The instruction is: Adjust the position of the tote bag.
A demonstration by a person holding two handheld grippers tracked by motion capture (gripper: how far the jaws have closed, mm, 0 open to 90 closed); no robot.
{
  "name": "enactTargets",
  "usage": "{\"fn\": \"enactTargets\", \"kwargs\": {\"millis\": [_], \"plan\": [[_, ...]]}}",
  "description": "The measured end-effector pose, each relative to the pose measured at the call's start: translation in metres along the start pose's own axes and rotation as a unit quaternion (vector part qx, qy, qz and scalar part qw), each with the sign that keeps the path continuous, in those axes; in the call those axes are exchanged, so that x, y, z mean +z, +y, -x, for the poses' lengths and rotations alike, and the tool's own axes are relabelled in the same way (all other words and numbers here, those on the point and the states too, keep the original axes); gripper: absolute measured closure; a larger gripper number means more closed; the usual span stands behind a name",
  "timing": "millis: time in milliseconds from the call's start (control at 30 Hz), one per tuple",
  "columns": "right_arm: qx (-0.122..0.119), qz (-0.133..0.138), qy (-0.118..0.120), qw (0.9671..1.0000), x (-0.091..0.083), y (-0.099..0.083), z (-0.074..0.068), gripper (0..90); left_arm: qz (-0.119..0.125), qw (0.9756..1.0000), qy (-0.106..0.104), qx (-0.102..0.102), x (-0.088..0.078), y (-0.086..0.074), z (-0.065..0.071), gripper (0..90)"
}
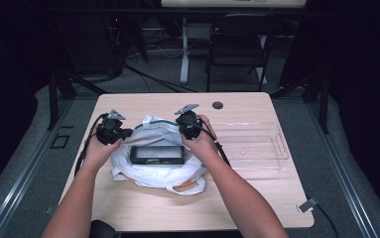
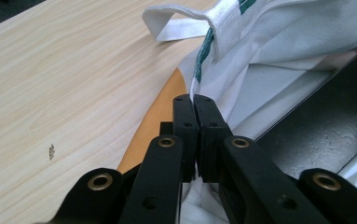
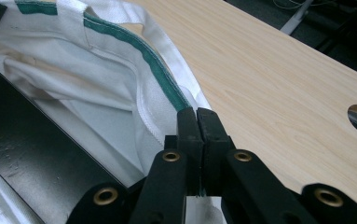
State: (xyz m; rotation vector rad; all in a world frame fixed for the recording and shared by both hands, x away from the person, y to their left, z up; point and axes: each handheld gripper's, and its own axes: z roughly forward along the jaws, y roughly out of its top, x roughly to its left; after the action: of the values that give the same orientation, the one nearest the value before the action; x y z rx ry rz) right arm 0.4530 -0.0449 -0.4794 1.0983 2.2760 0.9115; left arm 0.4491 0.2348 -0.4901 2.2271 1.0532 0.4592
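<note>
A white cloth bag with green trim and an orange side lies open on the wooden table. A flat black box rests inside it. My left gripper is shut on the bag's left rim; in the left gripper view its jaws pinch the white fabric at the green stripe, beside the black box. My right gripper is shut on the bag's right rim; the right gripper view has its jaws closed on the green-edged hem, with the box lying to their left.
A clear plastic bin stands on the table just right of the bag. A round cable hole sits near the far edge. A small clip with a cable hangs at the table's front right corner. A chair stands beyond the table.
</note>
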Motion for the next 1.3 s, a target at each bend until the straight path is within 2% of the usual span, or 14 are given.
{"fn": "enactTargets", "kwargs": {"millis": [300, 433, 533, 600, 833, 1000, 1300], "plan": [[0.003, -0.010, 0.003, 0.9999, 0.003, 0.001, 0.000, 88.3, -0.005, 1.0000, -0.004, -0.006, 0.005, -0.001, -0.002, 88.8], [0.010, -0.002, 0.013, 0.9999, -0.002, 0.003, 0.000, 82.1, -0.009, 0.9999, -0.003, -0.008, 0.007, -0.001, -0.001, 88.8], [0.016, 0.021, 0.020, 0.9995, -0.016, 0.004, 0.000, 75.5, -0.012, 0.9999, -0.003, -0.005, 0.009, -0.002, -0.001, 88.8], [0.022, 0.035, 0.022, 0.9989, -0.027, 0.003, 0.000, 75.0, -0.010, 0.9999, -0.003, -0.006, 0.009, -0.003, -0.001, 88.8], [0.016, 0.046, 0.021, 0.9986, -0.049, -0.003, -0.001, 71.7, -0.005, 0.9998, -0.005, -0.017, 0.010, -0.007, -0.003, 88.8], [0.013, 0.033, 0.017, 0.9992, -0.051, -0.009, 0.002, 68.6, -0.007, 0.9998, -0.005, -0.020, 0.012, -0.006, -0.004, 88.8], [0.018, 0.026, 0.014, 0.9994, -0.050, -0.023, 0.008, 64.8, -0.011, 0.9996, -0.004, -0.024, 0.014, -0.004, -0.005, 88.8]]}}
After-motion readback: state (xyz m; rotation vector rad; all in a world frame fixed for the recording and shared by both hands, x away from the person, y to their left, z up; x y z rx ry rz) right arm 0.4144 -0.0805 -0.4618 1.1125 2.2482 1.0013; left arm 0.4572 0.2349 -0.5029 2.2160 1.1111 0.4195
